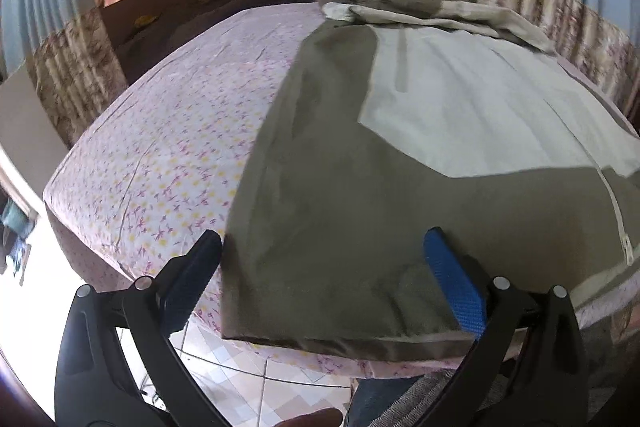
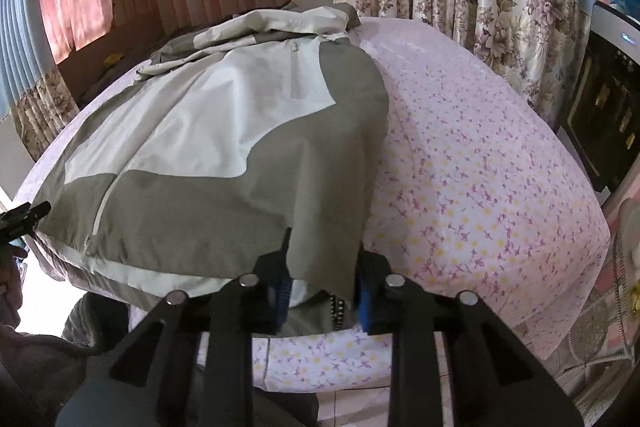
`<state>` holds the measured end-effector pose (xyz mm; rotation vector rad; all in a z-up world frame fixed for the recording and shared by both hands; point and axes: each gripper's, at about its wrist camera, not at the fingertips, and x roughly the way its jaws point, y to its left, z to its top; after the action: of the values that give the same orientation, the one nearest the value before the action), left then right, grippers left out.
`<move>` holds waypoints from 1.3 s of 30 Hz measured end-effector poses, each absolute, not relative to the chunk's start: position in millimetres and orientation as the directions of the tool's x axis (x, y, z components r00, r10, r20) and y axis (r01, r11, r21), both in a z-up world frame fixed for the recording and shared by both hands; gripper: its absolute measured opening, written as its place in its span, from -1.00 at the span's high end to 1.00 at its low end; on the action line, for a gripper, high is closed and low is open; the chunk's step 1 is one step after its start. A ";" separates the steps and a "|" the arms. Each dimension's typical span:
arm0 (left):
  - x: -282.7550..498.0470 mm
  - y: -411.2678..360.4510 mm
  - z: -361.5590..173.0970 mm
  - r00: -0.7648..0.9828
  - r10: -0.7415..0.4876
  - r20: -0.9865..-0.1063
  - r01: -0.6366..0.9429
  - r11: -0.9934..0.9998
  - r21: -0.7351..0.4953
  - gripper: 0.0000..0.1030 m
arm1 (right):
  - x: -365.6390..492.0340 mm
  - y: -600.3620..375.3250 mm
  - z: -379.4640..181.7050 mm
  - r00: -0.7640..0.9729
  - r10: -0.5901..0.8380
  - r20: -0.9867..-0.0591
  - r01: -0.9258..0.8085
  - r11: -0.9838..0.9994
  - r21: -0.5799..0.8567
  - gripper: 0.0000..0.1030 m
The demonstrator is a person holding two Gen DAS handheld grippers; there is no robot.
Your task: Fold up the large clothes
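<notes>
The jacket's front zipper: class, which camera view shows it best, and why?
The right wrist view: the zipper runs nearly its whole length down the jacket, between white and olive panels. The left wrist view catches only its lower stretch at the frame's right edge.

Bed (image 1: 152, 155) covered by a pink floral sheet (image 2: 480, 187). A grey-and-white jacket (image 2: 224, 147) lies flat on it, hem at the near edge by the tongs, hood at the far end.
</notes>
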<state>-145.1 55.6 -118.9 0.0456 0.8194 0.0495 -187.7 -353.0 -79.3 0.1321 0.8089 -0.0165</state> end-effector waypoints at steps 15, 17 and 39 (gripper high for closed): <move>-152.8 61.2 -121.0 0.688 0.029 -0.725 -0.030 0.999 0.012 -0.82 | -181.5 -358.0 -78.3 0.691 0.055 -0.720 0.073 0.987 0.146 0.49; -155.7 63.0 -116.6 0.701 0.060 -0.711 -0.054 0.998 0.031 -0.17 | -180.7 -357.7 -75.8 0.701 0.071 -0.709 0.064 0.985 0.162 0.49; -93.8 61.5 5.7 0.815 0.005 -0.579 0.010 1.000 0.022 0.86 | -111.7 -363.0 34.6 0.853 0.128 -0.505 -0.055 0.986 0.159 0.54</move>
<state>-93.8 61.5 5.7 0.0247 0.6179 -0.0023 -111.7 -363.0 34.6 0.1406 0.5403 0.0966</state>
